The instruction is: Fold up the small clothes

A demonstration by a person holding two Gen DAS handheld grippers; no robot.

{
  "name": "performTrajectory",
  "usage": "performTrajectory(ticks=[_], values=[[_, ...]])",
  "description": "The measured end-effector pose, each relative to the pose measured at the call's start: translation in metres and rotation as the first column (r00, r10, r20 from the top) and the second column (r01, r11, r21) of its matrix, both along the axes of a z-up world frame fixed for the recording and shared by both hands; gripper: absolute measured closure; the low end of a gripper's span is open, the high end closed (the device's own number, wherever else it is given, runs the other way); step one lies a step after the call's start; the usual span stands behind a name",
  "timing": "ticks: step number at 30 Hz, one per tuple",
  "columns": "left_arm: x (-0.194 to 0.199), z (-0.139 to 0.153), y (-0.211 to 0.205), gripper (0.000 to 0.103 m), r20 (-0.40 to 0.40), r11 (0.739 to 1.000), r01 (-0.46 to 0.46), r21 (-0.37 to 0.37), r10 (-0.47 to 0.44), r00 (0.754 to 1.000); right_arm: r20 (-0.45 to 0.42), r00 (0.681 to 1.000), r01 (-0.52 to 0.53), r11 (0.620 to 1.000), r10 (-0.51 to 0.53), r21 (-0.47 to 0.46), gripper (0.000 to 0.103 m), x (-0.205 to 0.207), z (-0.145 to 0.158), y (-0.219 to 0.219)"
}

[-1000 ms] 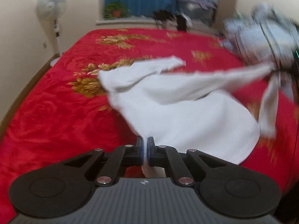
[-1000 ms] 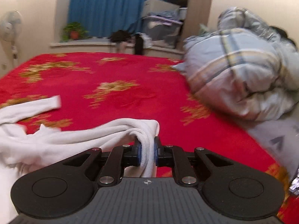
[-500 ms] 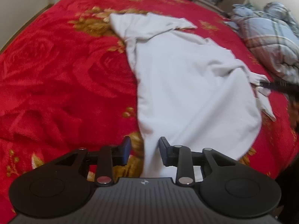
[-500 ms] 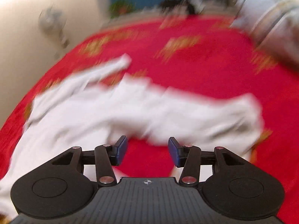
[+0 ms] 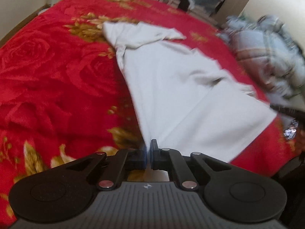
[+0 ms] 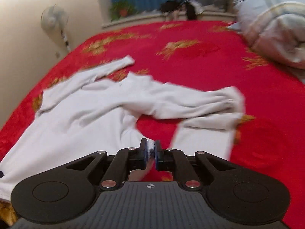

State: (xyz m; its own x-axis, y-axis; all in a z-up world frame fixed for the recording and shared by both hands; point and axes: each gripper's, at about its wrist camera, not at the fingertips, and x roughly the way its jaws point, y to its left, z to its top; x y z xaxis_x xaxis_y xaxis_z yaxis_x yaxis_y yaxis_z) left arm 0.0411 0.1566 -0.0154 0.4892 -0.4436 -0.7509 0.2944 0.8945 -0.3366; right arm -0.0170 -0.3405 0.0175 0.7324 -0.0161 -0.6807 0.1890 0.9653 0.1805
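A white long-sleeved shirt (image 5: 177, 87) lies spread on the red bed. In the left wrist view my left gripper (image 5: 148, 148) is shut on its near hem corner, and the cloth runs taut away from the jaws. In the right wrist view the shirt (image 6: 80, 114) lies with one sleeve (image 6: 200, 103) folded across to the right. My right gripper (image 6: 150, 150) is shut on a bunched bit of the shirt's near edge. The right gripper's dark body (image 5: 286, 110) shows at the shirt's right corner in the left wrist view.
The bed has a red blanket with gold flowers (image 5: 47, 76). A rolled plaid quilt (image 6: 272, 24) lies at the bed's right side. A standing fan (image 6: 55, 21) is by the left wall. A window ledge with a plant (image 6: 122, 11) lies beyond the bed.
Both grippers were open half a second ago and have closed on the shirt's near edge. A second ago they held the shirt lifted; it now lies on the bed.
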Motion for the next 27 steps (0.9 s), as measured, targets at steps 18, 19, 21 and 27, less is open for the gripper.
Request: performTrajectory(ticks=[18,19,21,27], values=[[0.008,0.030,-0.059,0.086,0.237,0.970,0.001,0.243,-0.060,0.970,0.044,0.991,-0.129,0.992,0.129,-0.004,0.054,0.037,0.003,0.020],[0.016,0.033,-0.066,0.086,0.262,0.970,-0.012,0.242,-0.054,0.964,0.070,0.986,-0.153,0.988,0.153,0.006,0.054,0.055,0.005,0.025],[0.037,0.038,-0.079,0.086,0.287,0.965,-0.031,0.261,-0.047,0.957,0.109,0.979,-0.180,0.983,0.175,0.038,0.054,0.084,0.006,0.033],[0.139,0.036,-0.137,0.086,0.298,0.959,-0.096,0.267,0.012,0.955,0.087,0.988,-0.133,0.984,0.124,0.116,0.054,0.141,-0.014,0.037]])
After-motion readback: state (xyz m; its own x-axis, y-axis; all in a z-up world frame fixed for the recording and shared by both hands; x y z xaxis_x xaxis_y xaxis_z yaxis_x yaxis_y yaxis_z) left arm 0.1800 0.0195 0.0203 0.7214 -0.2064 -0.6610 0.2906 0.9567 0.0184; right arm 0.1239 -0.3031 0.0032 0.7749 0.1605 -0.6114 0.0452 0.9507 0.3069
